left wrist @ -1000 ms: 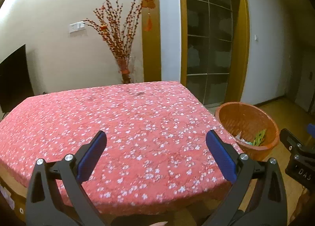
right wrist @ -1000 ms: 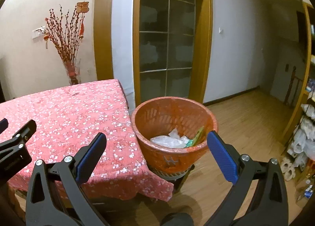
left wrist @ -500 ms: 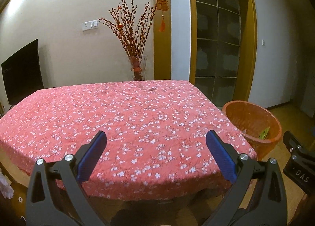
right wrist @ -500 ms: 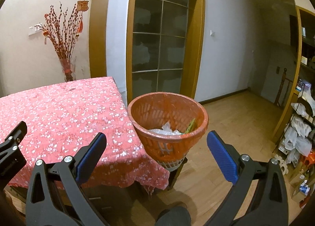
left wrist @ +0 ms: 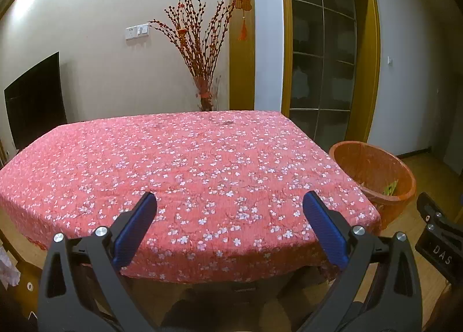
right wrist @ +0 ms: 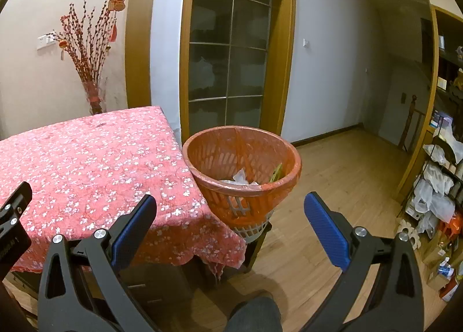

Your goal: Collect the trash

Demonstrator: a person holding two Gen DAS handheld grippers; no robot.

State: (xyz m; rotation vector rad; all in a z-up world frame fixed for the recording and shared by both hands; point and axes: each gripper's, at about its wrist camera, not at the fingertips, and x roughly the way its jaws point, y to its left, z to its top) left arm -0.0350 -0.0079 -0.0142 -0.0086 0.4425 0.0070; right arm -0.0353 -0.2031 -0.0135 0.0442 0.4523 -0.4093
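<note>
Both claws are standing spread wide with nothing between their blue pads: we are holding the left gripper (left wrist: 230,227) low in the left wrist frame, over the near edge of the red tablecloth with small white blossoms (left wrist: 185,164), and the right gripper (right wrist: 230,229) low in the right wrist frame, over the wooden floor (right wrist: 341,175). In the right wrist view we are seeing the round orange plastic basket (right wrist: 243,158) at the centre, just beside the cloth's right corner and raised on a dark stand, with crumpled clear plastic (right wrist: 240,178) and a green wrapper (right wrist: 276,172) lying inside it. In the left wrist view the same basket is sitting at the right edge. Red-budded branches in a vase (left wrist: 202,51) are standing against the wall at upper centre.
</note>
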